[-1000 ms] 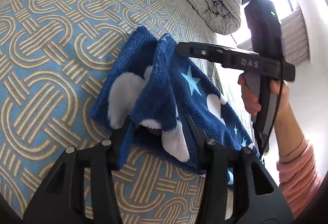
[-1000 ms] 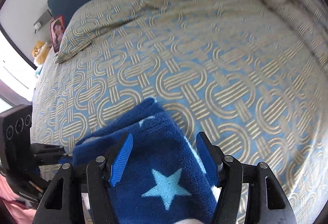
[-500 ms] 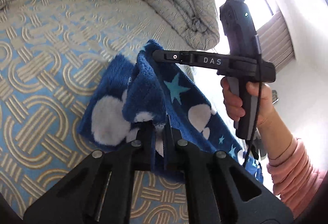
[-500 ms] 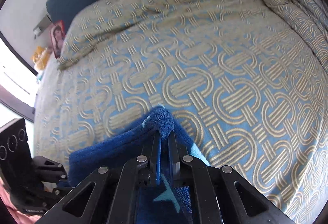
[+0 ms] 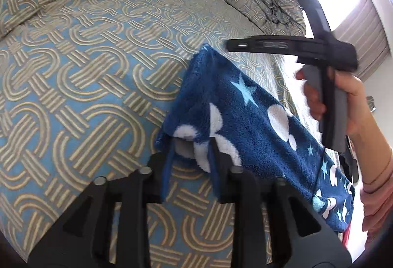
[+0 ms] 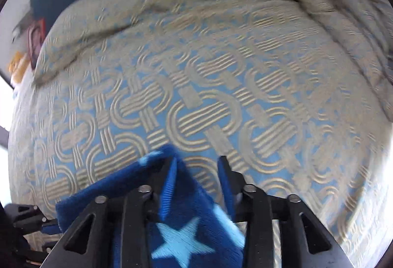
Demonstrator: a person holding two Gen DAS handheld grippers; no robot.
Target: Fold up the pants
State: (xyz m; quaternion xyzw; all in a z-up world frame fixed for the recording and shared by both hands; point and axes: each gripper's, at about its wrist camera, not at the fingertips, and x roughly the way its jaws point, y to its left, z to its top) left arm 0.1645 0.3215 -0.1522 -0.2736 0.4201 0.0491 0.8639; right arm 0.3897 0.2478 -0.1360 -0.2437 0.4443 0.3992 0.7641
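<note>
Both jaws opening: left gripper [image 5: 190,145] straddles pants [image 5: 245,115] hem edge, right gripper [image 6: 199,169] off corner; bedspread [image 5: 86,59] open ahead.

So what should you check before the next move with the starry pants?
1. Left gripper letting go: ok, jaws opening, pants edge between them, pads not pressing.
2. Right gripper letting go: ok, jaws opening, a pants corner between them.
3. Pants on the bed: ok, though one end hangs off the near edge.
4. Fold neat: cannot tell, the far corner stands up bunched.
5. Room on the bed ahead: ok, bare cover beyond the pants.
</note>
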